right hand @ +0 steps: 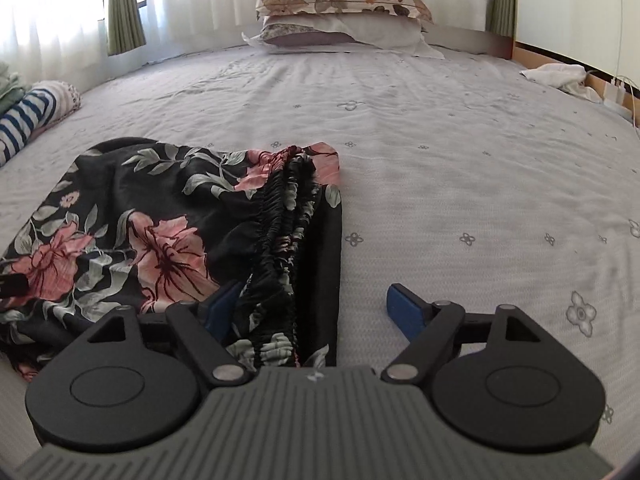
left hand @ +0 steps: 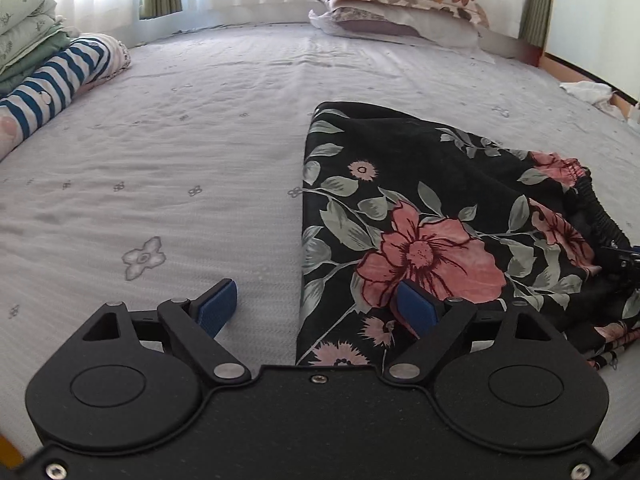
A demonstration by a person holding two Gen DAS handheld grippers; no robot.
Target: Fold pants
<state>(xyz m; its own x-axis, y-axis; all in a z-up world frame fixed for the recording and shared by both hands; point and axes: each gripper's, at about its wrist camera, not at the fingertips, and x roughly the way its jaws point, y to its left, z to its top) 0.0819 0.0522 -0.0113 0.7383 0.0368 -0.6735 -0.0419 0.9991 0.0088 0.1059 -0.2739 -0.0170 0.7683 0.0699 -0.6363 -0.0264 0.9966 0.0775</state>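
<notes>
Black pants with pink flowers and grey-green leaves [left hand: 420, 216] lie folded in a compact pile on the grey bedsheet [left hand: 180, 168]. My left gripper [left hand: 316, 304] is open and empty, straddling the pile's left folded edge, its right pad over the fabric. In the right wrist view the pants [right hand: 160, 216] lie left of centre with the gathered elastic waistband [right hand: 280, 240] bunched along the right side. My right gripper [right hand: 312, 308] is open, and the waistband end lies between its fingers, unclamped.
Two stacked pillows [left hand: 400, 4] lie at the head of the bed by white curtains. Folded bedding and a striped blue-and-white garment [left hand: 52, 80] sit at the left edge. A white cloth [right hand: 560, 76] lies at the right edge near a wooden frame.
</notes>
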